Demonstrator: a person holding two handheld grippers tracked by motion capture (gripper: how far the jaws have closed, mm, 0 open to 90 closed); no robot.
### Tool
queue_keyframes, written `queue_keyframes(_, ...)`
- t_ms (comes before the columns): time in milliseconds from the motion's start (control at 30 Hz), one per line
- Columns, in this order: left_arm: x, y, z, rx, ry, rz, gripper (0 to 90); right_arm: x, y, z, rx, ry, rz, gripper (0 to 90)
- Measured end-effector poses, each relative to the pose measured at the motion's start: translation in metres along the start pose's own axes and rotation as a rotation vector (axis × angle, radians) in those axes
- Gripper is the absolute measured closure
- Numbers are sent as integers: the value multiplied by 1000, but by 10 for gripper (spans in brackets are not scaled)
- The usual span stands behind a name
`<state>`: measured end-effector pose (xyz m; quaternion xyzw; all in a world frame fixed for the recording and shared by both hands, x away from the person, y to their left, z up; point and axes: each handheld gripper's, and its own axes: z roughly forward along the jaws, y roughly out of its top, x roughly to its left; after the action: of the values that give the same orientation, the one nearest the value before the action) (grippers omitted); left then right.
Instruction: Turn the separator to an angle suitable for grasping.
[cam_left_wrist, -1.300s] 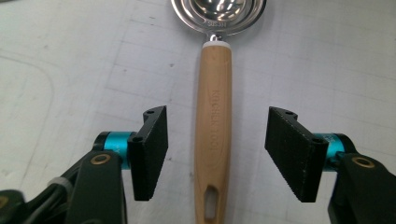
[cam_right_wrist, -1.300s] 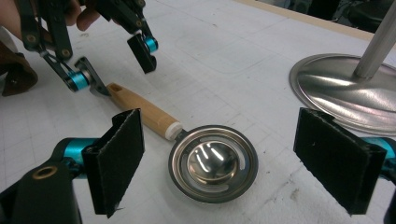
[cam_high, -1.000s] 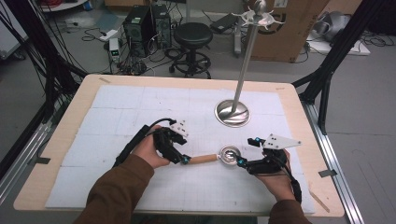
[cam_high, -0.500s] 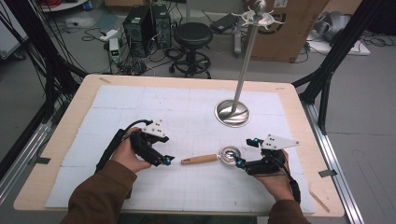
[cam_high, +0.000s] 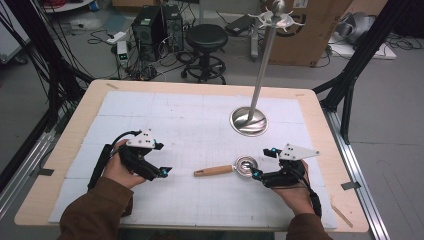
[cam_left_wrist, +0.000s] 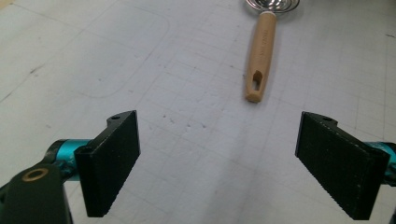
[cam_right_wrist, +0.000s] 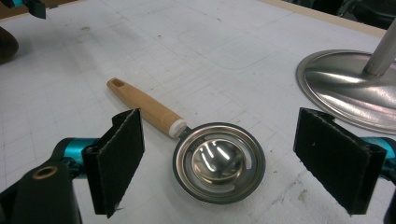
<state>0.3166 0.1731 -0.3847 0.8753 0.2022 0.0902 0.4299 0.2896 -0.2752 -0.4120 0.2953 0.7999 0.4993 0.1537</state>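
A metal ladle with a shallow round bowl (cam_high: 246, 165) and a wooden handle (cam_high: 214, 171) lies flat on the white mat (cam_high: 200, 120). My left gripper (cam_high: 161, 160) rests to the left of the handle's end, clear of it. Its jaws have just been opening and stand wide with nothing between them. In the left gripper view (cam_left_wrist: 219, 126) the handle (cam_left_wrist: 259, 60) lies ahead, pointing at the camera. My right gripper (cam_high: 261, 162) sits open just right of the bowl. In the right gripper view (cam_right_wrist: 220, 121) the bowl (cam_right_wrist: 218, 161) lies between the pads, and neither pad touches it.
A steel stand with a round base (cam_high: 248, 121) and a tall pole (cam_high: 262, 65) topped with hooks rises at the back right of the mat; its base (cam_right_wrist: 345, 84) is close to my right gripper. The wooden table edge (cam_high: 45, 165) frames the mat.
My left gripper was at the ladle's handle a second ago. It has pulled away to the left and its jaws have spread. The ladle and the right gripper have stayed put.
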Motion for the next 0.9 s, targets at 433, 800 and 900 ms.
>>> queue_keyframes(433, 13, -14, -18, -48, 63, -33, 25, 1, 0, 5, 14, -2, -5, 152)
queue_keyframes(800, 14, -16, -18, -76, 61, -30, 16, 1, -2, 3, 24, 0, 4, 152)
queue_keyframes(900, 13, -18, -16, -73, 63, -24, 16, 1, -2, 2, 22, -2, 7, 152)
